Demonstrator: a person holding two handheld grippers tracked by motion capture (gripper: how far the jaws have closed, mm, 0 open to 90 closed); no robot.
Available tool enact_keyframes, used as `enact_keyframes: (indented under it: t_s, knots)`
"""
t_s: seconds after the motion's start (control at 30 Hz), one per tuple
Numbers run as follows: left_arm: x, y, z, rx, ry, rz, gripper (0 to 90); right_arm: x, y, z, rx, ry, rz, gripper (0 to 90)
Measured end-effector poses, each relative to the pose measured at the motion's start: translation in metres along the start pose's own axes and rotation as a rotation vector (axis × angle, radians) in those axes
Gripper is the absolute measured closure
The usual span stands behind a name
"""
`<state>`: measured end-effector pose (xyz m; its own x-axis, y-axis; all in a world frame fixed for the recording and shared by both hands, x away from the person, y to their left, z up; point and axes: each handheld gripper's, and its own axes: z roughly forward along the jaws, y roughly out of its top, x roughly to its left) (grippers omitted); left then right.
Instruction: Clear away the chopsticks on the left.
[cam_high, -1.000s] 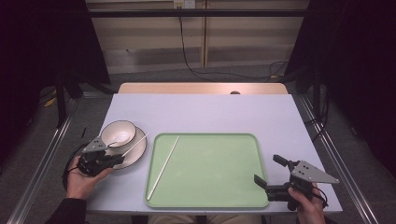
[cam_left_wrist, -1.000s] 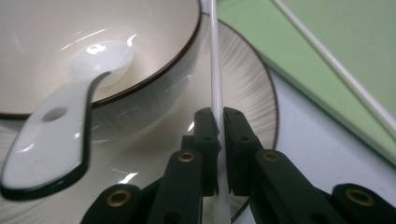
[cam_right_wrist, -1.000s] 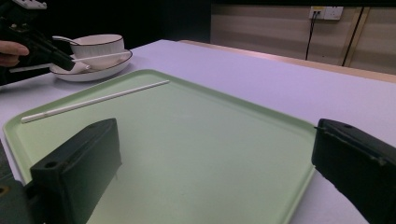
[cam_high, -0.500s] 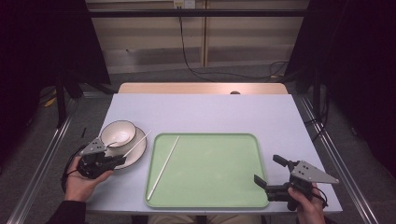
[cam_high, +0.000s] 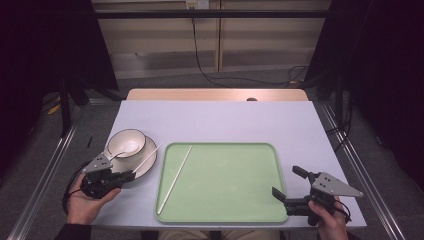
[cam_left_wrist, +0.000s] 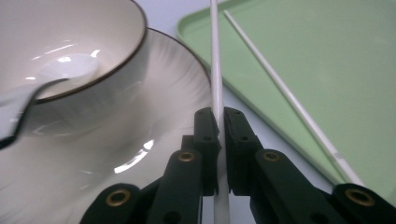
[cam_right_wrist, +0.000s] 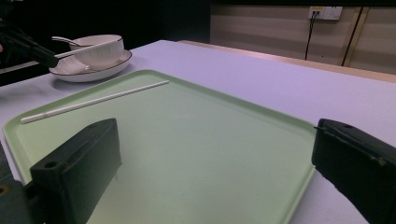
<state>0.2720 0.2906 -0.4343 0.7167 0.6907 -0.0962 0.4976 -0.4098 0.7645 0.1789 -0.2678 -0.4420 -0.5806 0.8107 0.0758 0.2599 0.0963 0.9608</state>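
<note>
Slim white chopstick (cam_left_wrist: 215, 60), straight and glossy, clamped in left gripper (cam_left_wrist: 220, 122); right gripper (cam_right_wrist: 215, 154) gaping wide.

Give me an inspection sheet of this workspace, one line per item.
Surface: pale table, wooden strip along the far edge.
Job's things: green tray with one chopstick in it; second chopstick in the left gripper; bowl on a plate, spoon in the bowl.
Clutter: nothing seen.
Grippers: left shut on the second chopstick; right gripper open beside the tray's near corner.
Cables: one down the far wall.
Surroundings: dark curtains, grey floor.
</note>
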Motion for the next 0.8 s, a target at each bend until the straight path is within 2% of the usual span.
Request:
enact_keyframes:
  t_s: [0.03, 0.1, 0.23, 0.3, 0.33, 0.4, 0.53, 0.67, 0.73, 0.8]
  knots:
    - [-0.004, 0.0, 0.0, 0.006, 0.008, 0.007, 84.9, 0.0, 0.0, 0.0, -0.001, 0.001, 0.0, 1.1]
    - [-0.007, 0.0, -0.002, -0.019, 0.0, -0.006, 84.9, 0.0, 0.0, 0.0, -0.002, 0.003, 0.0, 1.1]
    - [-0.013, 0.001, -0.001, -0.012, -0.006, -0.01, 84.9, 0.0, 0.0, 0.0, 0.0, 0.001, -0.001, 1.1]
    - [-0.015, 0.001, -0.001, -0.007, 0.008, -0.023, 84.9, 0.001, 0.0, 0.0, -0.001, 0.001, 0.001, 1.1]
    - [-0.017, 0.001, 0.001, 0.002, 0.031, -0.021, 85.0, 0.0, 0.0, 0.0, -0.002, 0.003, 0.003, 1.1]
    - [-0.02, 0.0, 0.001, -0.001, 0.04, -0.032, 85.0, 0.0, 0.0, 0.0, -0.004, 0.002, 0.001, 1.1]
    - [-0.024, 0.0, 0.003, -0.004, 0.029, -0.035, 85.0, 0.0, 0.0, 0.0, -0.003, 0.004, 0.002, 1.1]
    - [-0.027, 0.0, 0.009, 0.004, 0.02, -0.054, 84.8, 0.001, 0.0, 0.0, -0.003, 0.008, 0.002, 1.1]
    - [-0.028, 0.002, 0.01, 0.001, 0.016, -0.085, 84.8, 0.001, 0.0, 0.0, -0.003, 0.007, 0.001, 1.1]
    - [-0.029, 0.003, 0.011, -0.009, 0.014, -0.087, 84.9, 0.001, 0.0, 0.0, 0.0, 0.009, -0.001, 1.1]
